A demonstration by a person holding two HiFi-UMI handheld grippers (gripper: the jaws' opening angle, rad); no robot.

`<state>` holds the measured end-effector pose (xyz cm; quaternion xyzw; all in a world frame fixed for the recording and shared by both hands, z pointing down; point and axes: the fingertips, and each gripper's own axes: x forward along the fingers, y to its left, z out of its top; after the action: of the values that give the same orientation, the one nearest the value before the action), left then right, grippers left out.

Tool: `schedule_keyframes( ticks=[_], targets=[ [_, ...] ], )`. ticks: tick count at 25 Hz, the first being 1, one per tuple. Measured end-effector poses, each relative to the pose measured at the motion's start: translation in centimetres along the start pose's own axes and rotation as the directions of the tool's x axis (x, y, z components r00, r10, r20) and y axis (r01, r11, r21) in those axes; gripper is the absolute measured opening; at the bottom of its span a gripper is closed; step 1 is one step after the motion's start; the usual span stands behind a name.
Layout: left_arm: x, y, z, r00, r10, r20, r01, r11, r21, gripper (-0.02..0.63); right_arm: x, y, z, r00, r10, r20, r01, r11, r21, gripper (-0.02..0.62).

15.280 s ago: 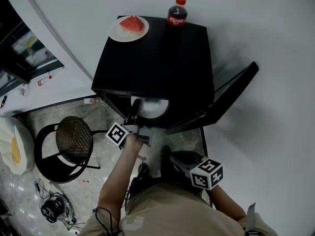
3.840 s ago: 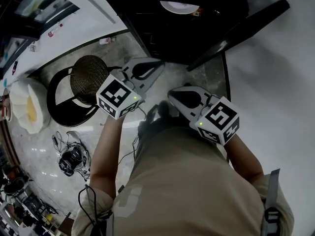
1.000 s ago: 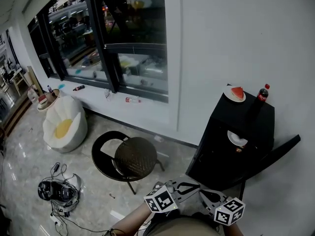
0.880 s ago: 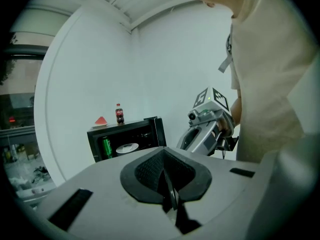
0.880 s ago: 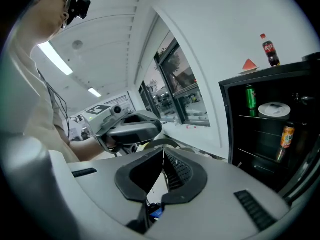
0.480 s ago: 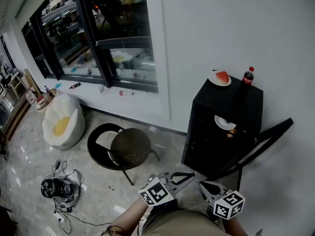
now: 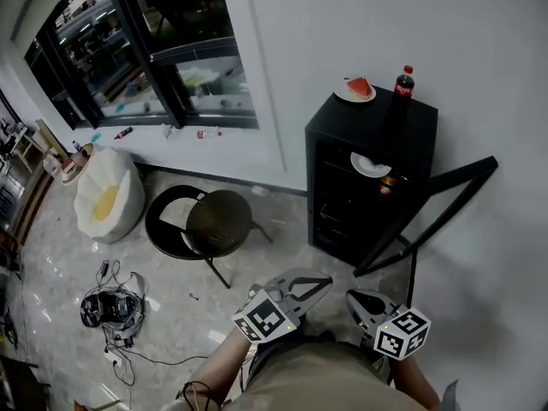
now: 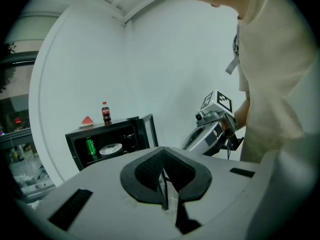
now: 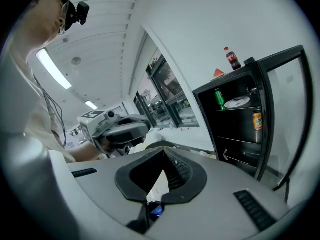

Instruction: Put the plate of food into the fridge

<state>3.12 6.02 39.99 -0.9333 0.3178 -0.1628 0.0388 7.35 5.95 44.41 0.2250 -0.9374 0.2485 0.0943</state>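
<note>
A: Where is the white round plate (image 7: 371, 165)?
B: It is on the upper shelf inside the small black fridge (image 7: 381, 118), whose door (image 7: 432, 210) stands open, at 1 o'clock from both claws and well apart from them.
A: And the claws?
B: The left claw (image 7: 318, 282) is clenched on nothing; the right claw (image 7: 354, 299), at its 3 o'clock, is clenched and empty too.

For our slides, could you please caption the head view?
Left gripper and right gripper, jaws shut, held before the open fridge: plate inside, watermelon plate and cola bottle on top.
</note>
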Motion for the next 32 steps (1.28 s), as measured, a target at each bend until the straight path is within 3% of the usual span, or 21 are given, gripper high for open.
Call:
schedule_keyframes(
  ticks=[7, 12, 20, 32],
  targets=[
    [0.3, -3.5, 0.5, 1.0, 0.023, -0.005, -0.024, 0.998, -0.061, 0.009, -3.1, 0.8, -1.8, 1.0, 0.025, -0.019, -0.025, 1.0, 0.014, 0.021],
    [-0.3, -4.2, 1.1, 0.998, 0.051, -0.023, -0.053, 0.995, -0.082, 0.009, -4.4, 0.9, -1.2, 0.999, 0.028, 0.021, -0.029, 0.999, 0.041, 0.021],
    [-1.8, -4.6, -1.7, 0.991, 0.108, -0.076, -0.118, 0.983, -0.14, 0.009, -3.5, 0.8, -3.5, 0.997, 0.07, -0.021, -0.067, 0.992, 0.105, 0.021],
    [-6.1, -2.1, -3.5, 0.99, 0.125, -0.06, -0.131, 0.985, -0.114, 0.009, 1.9, 3.4, -2.2, 0.996, 0.081, -0.021, -0.079, 0.992, 0.101, 0.021]
  ],
)
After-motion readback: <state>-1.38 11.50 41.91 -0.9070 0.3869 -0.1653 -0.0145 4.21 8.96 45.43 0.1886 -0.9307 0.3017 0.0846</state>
